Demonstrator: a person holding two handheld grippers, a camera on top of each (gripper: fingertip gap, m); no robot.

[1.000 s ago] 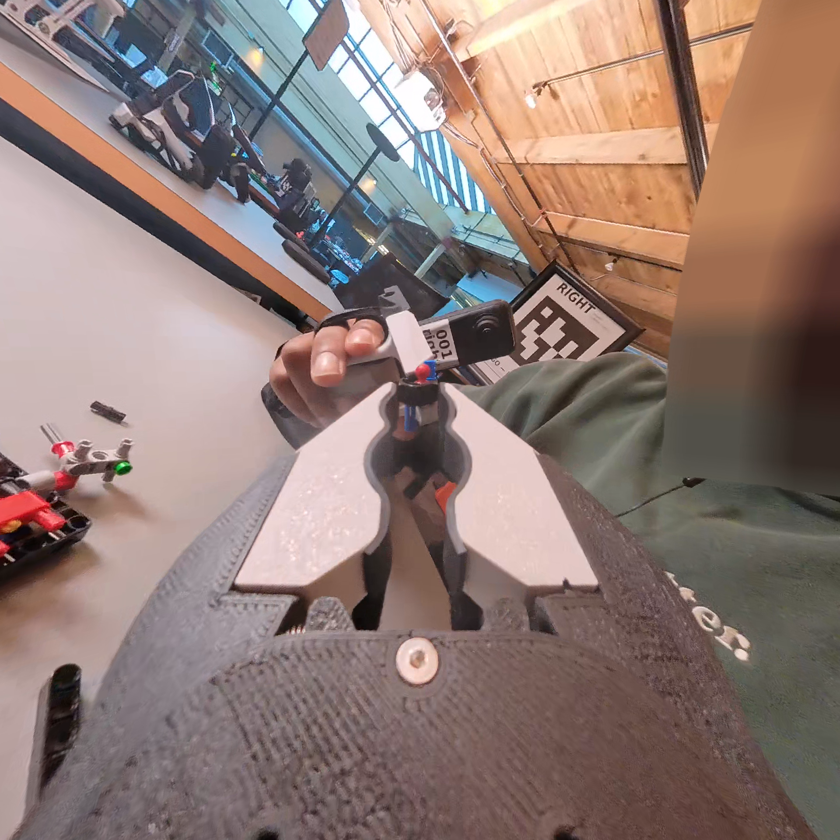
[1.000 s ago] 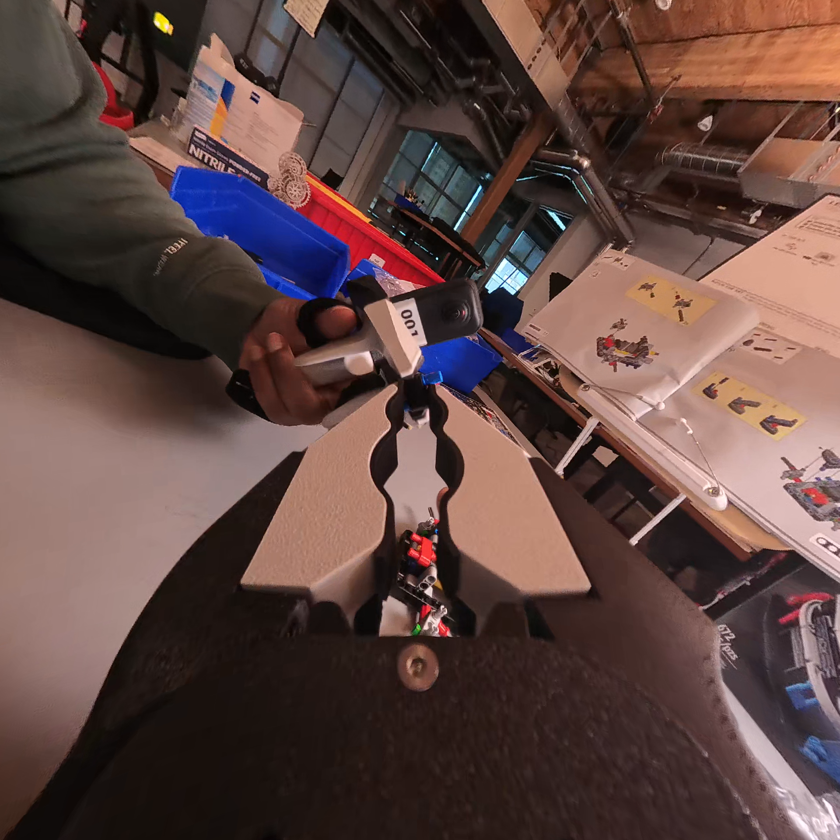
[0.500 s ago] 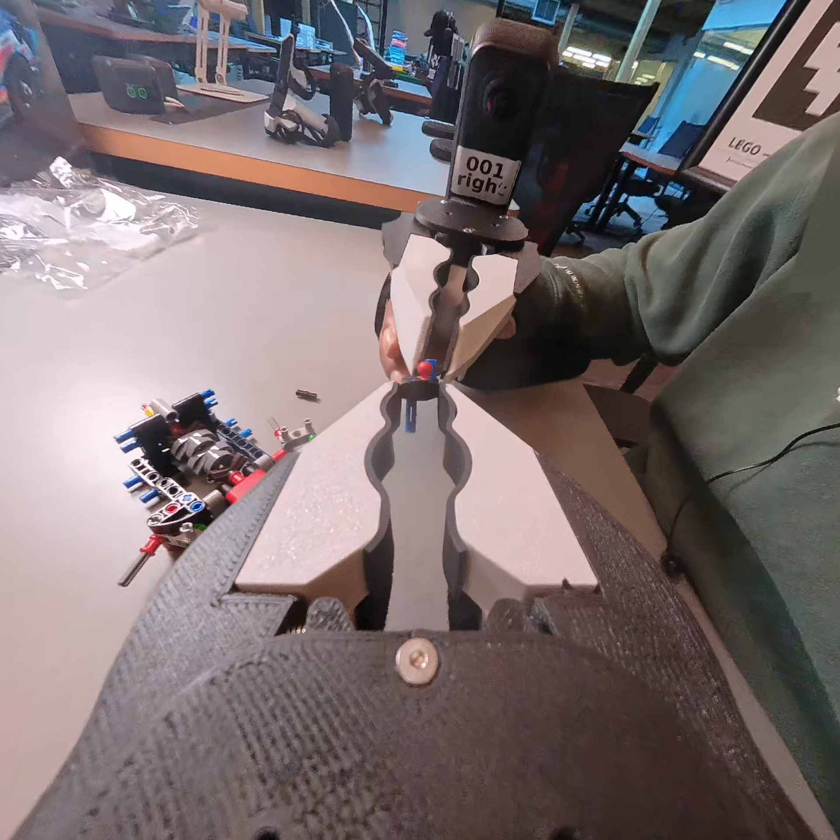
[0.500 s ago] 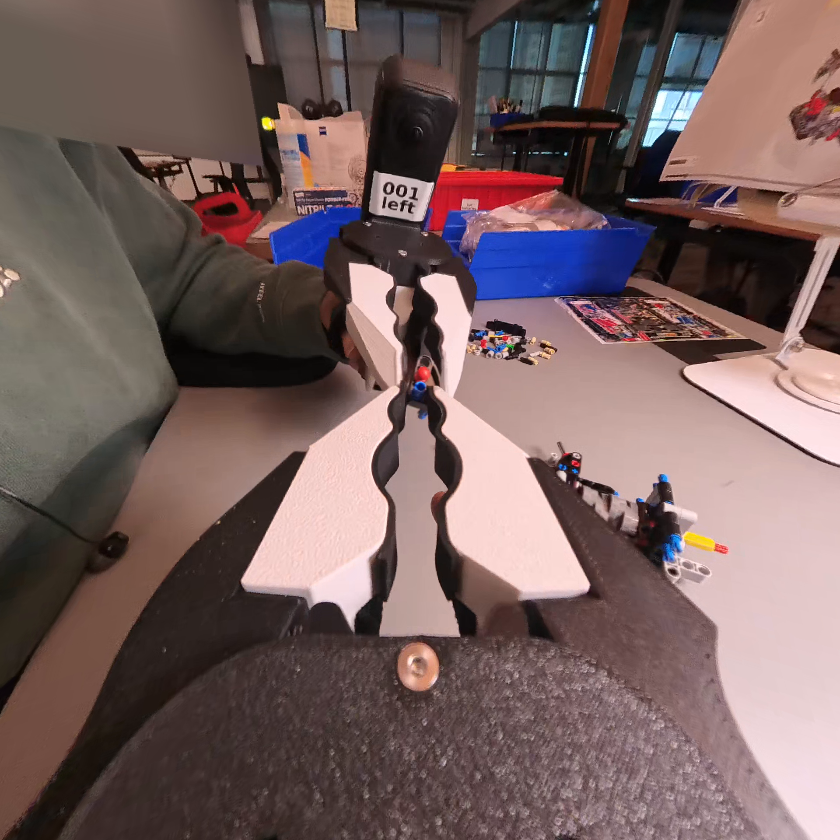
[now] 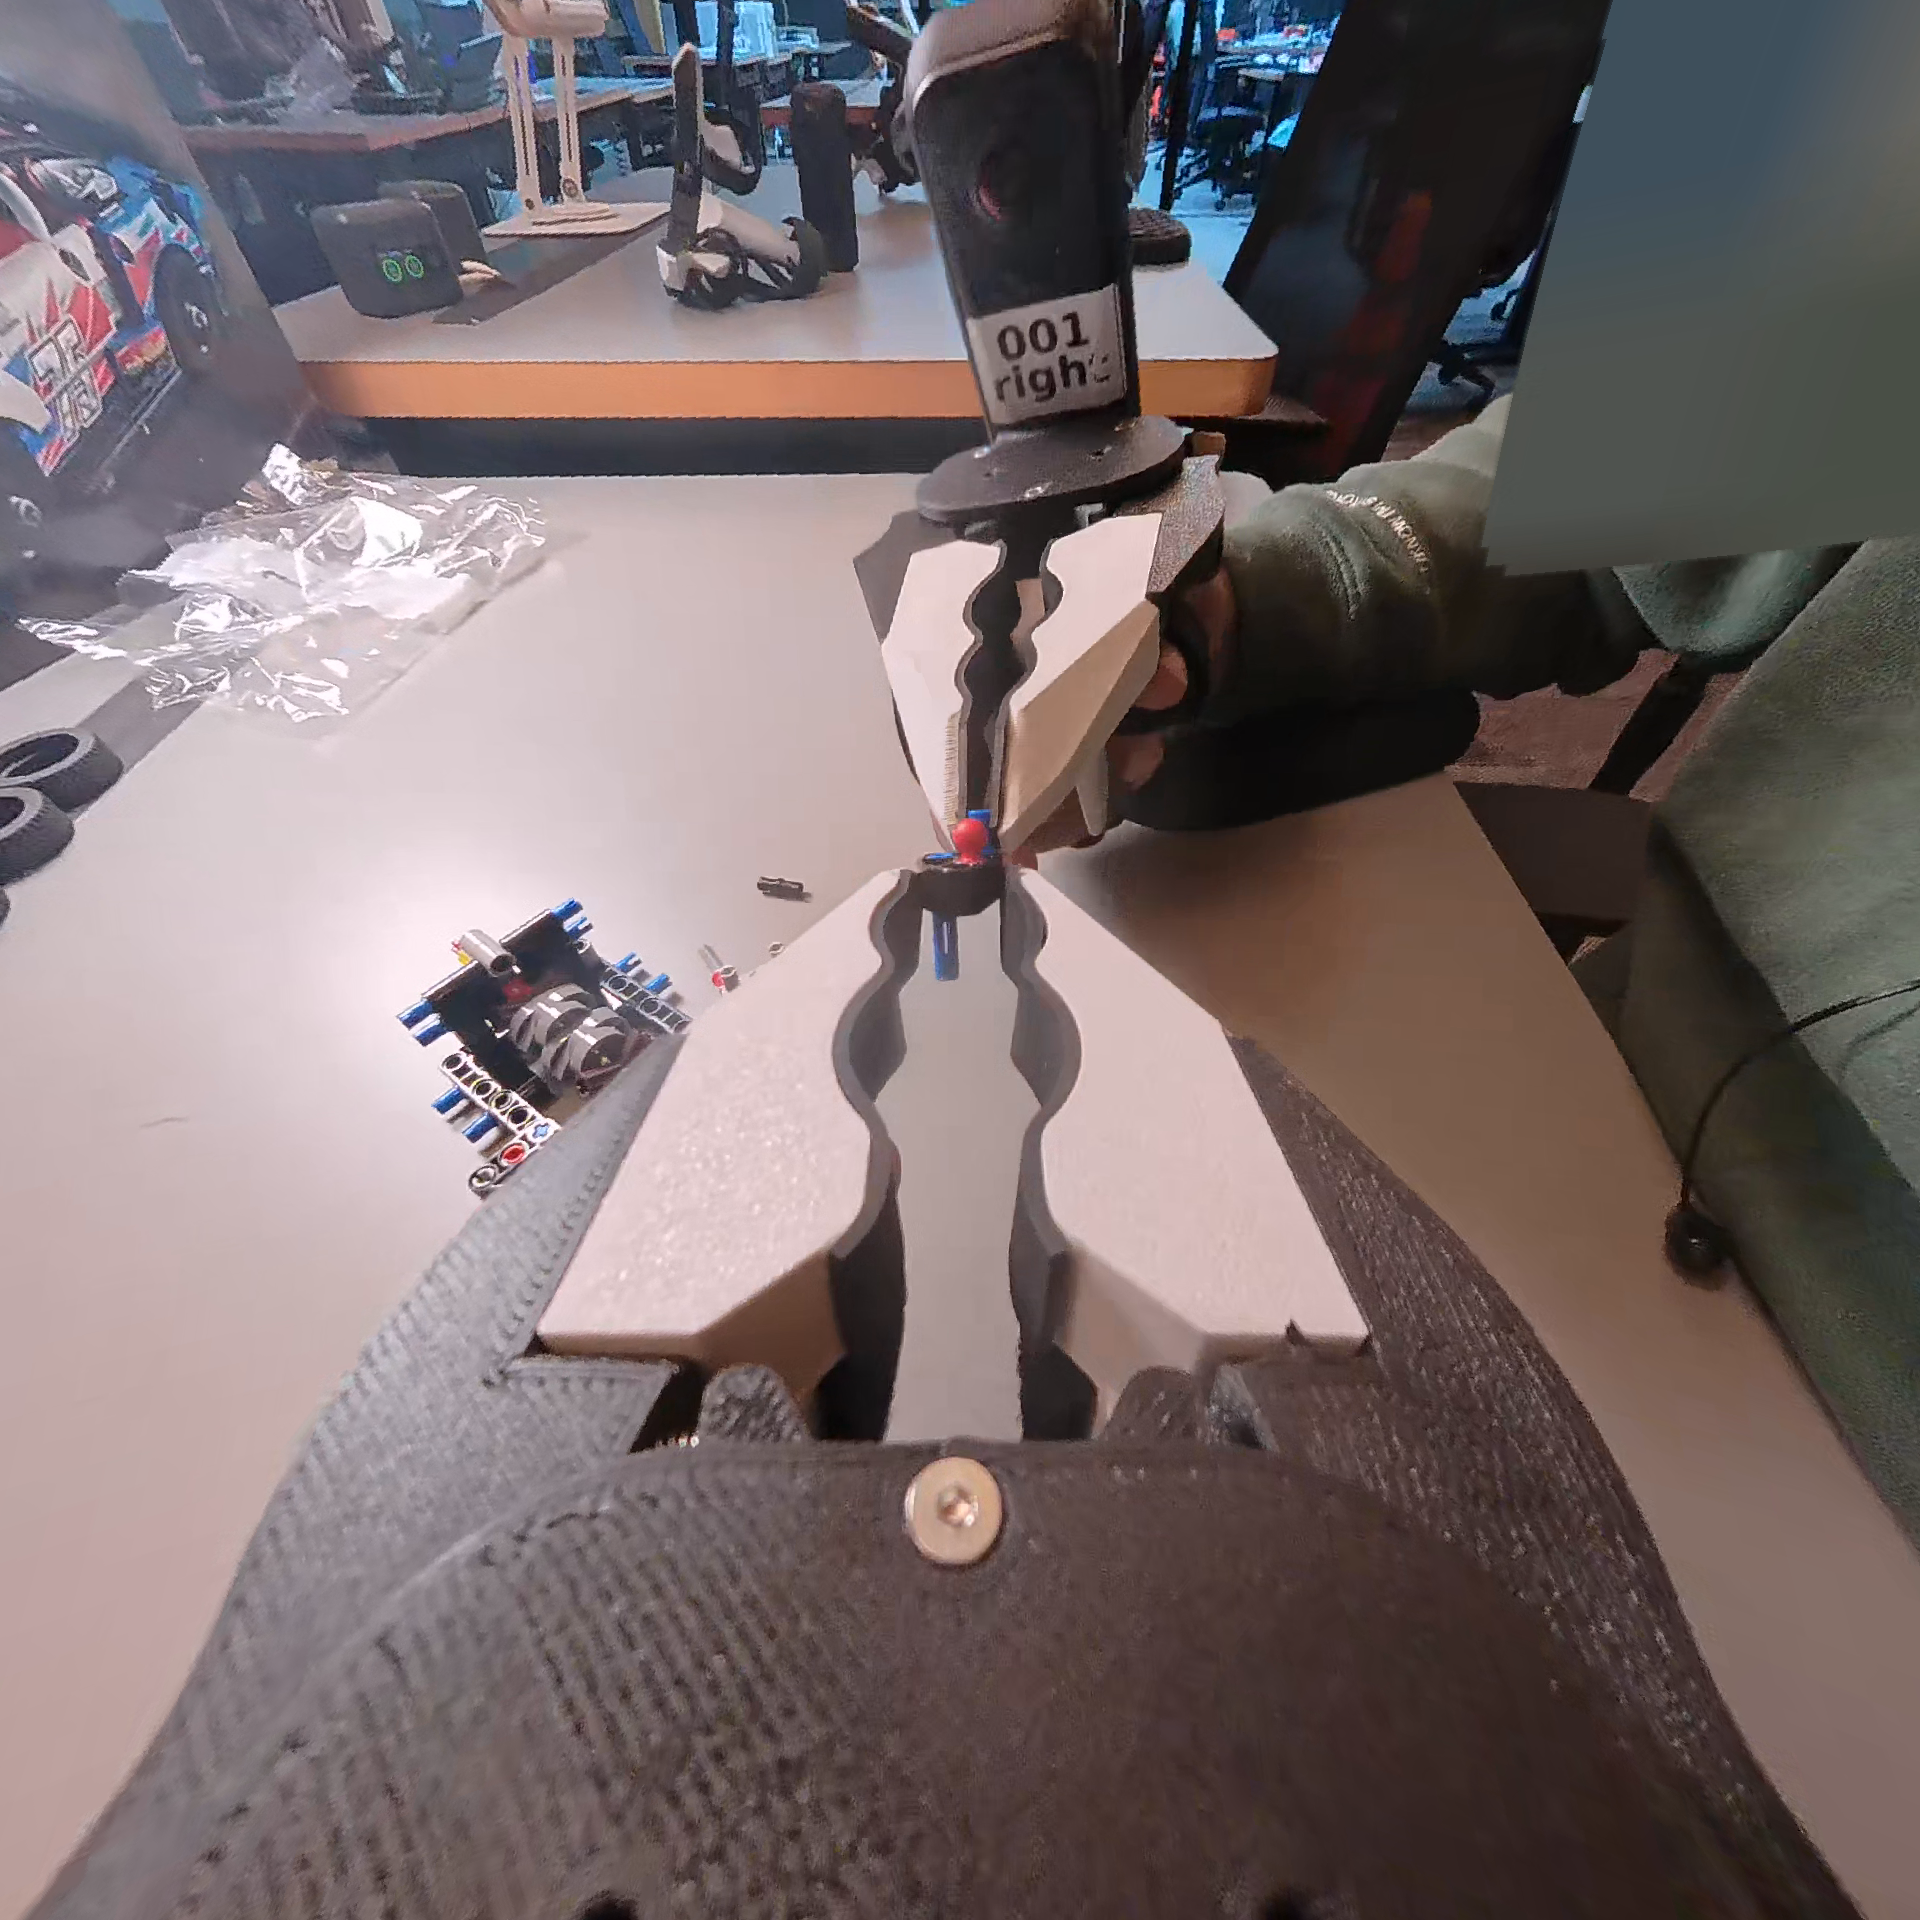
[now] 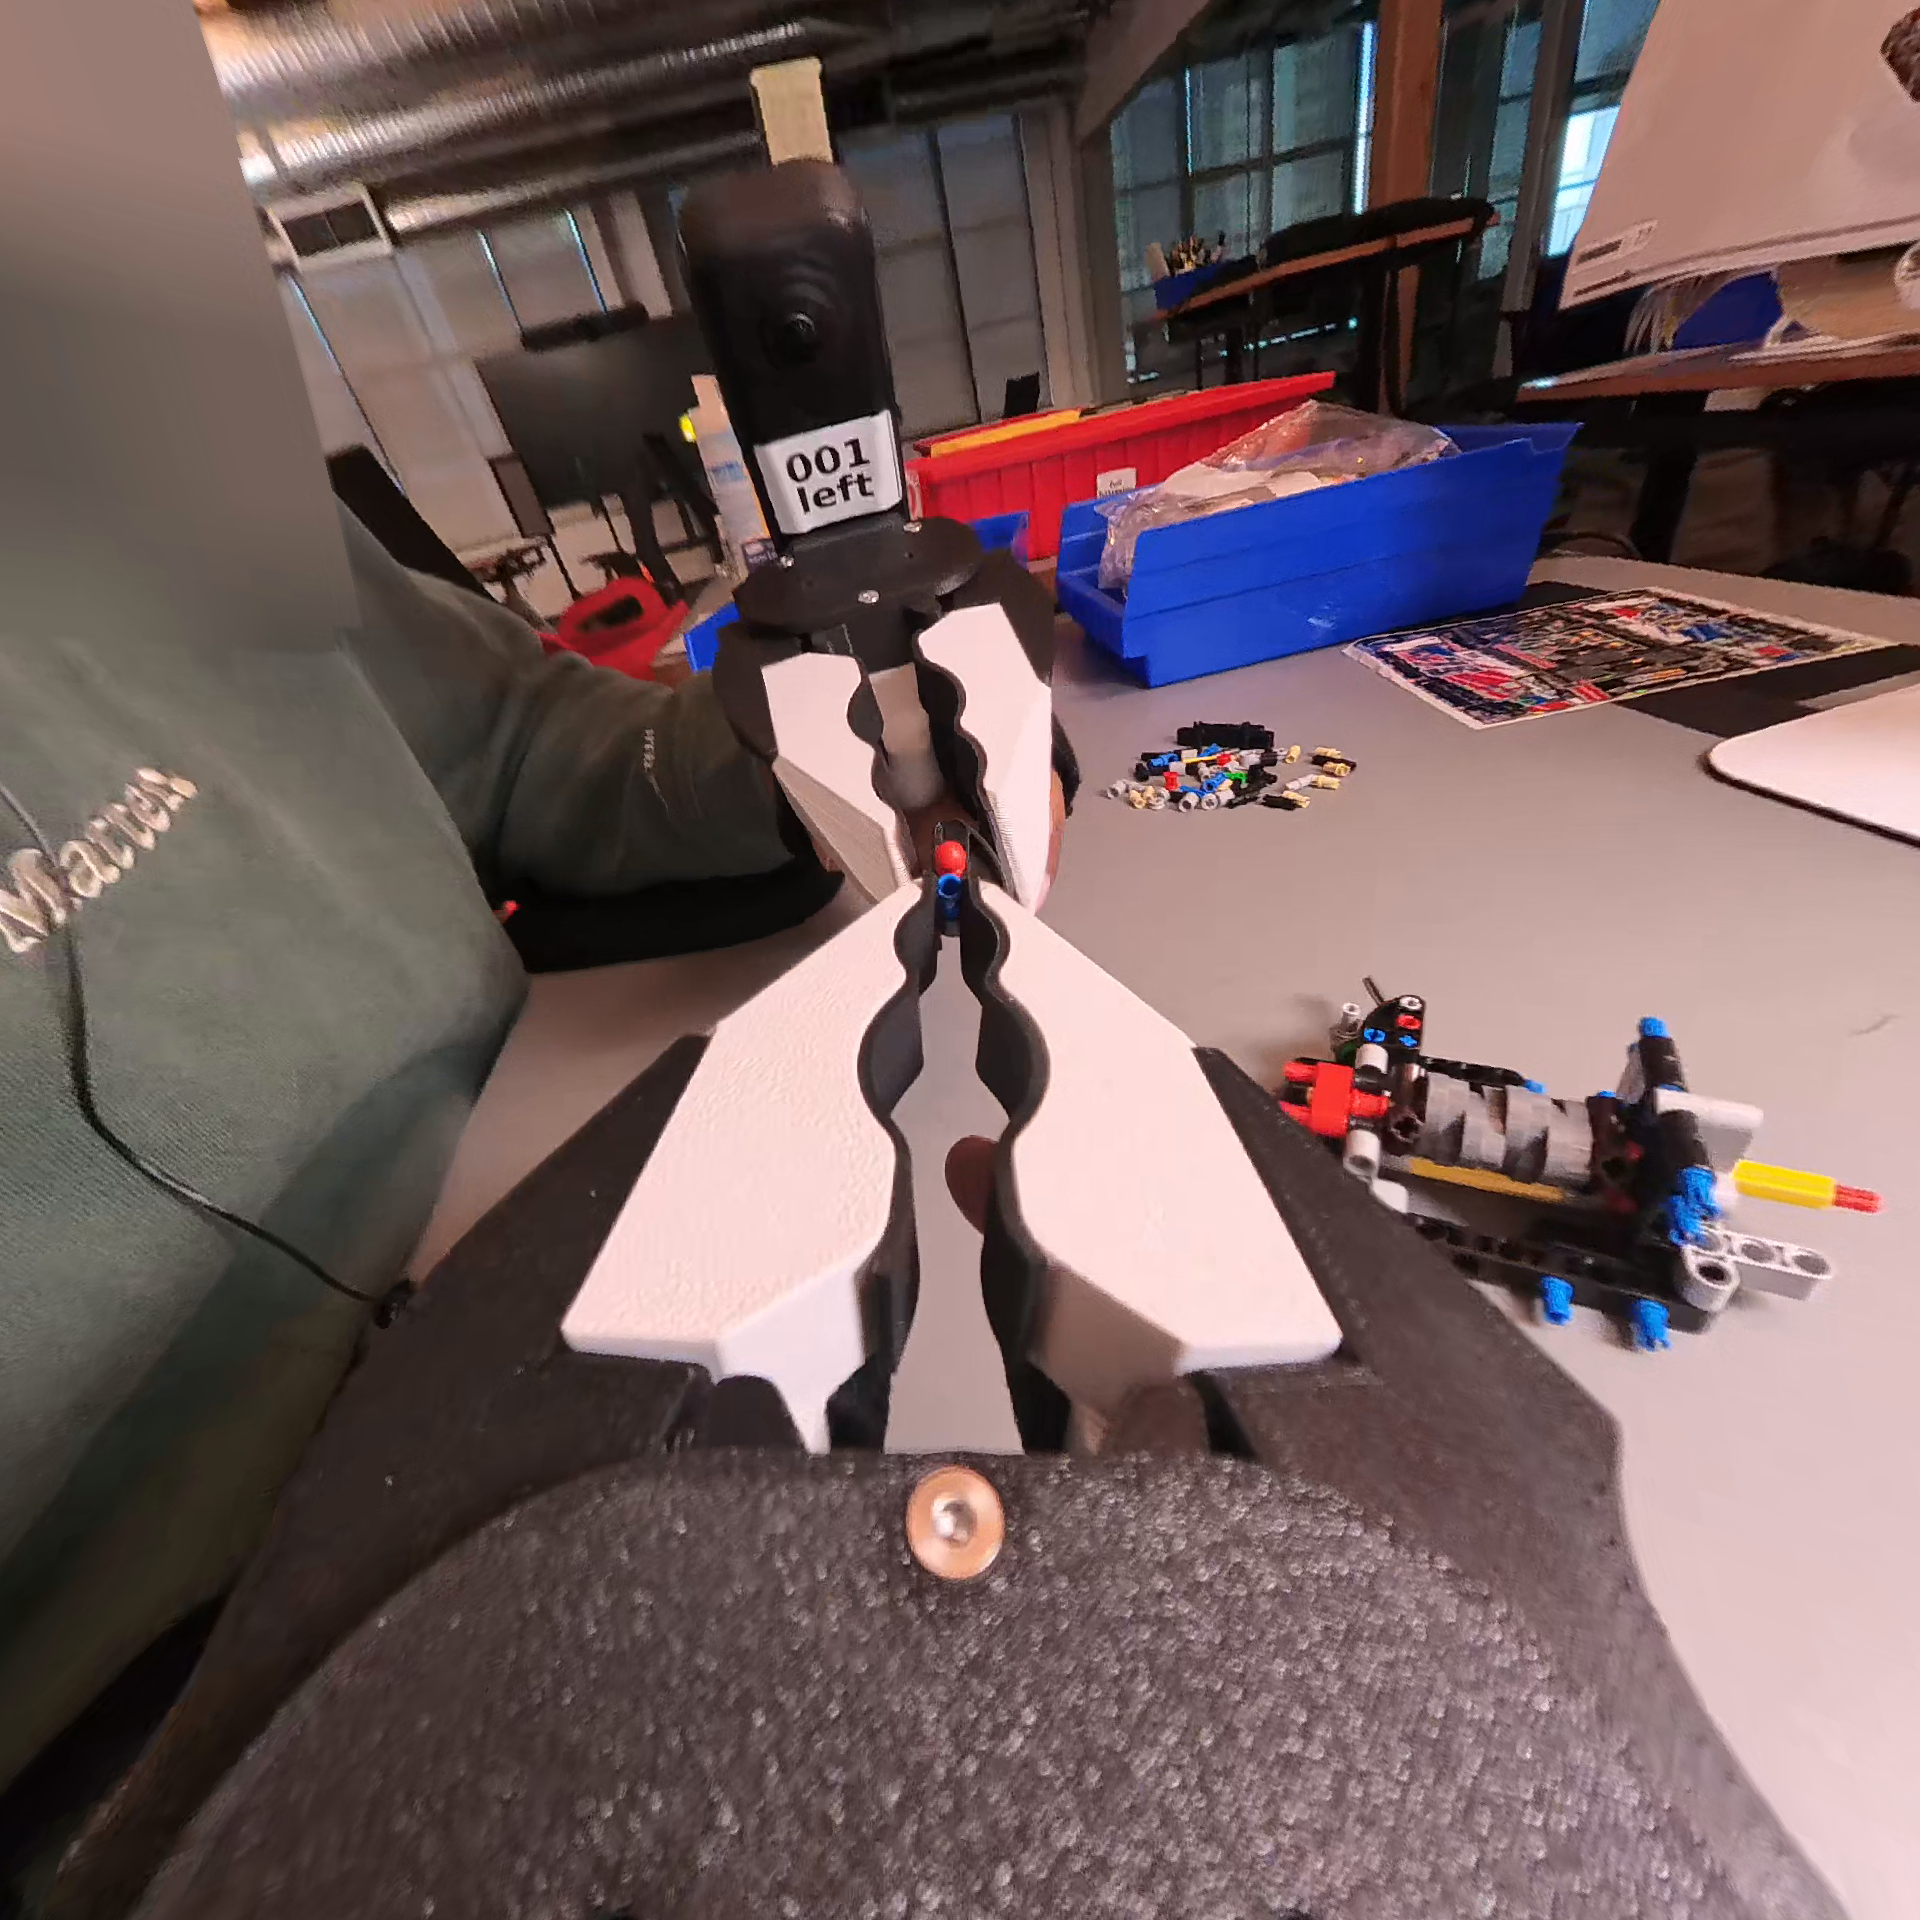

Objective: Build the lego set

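Up above the near edge of the table (image 5: 312,831), the two grippers meet tip to tip. The left gripper (image 5: 961,883) is closed on a small black piece (image 5: 956,888) with a blue pin (image 5: 943,951) hanging under it. The right gripper (image 6: 948,904) is nearly closed on a blue pin with a red ball (image 6: 948,858) on its end. That pin's long line points straight at the black piece, touching or nearly so. The half-built car frame (image 6: 1538,1153) lies on the table beside the right gripper, away from both tips.
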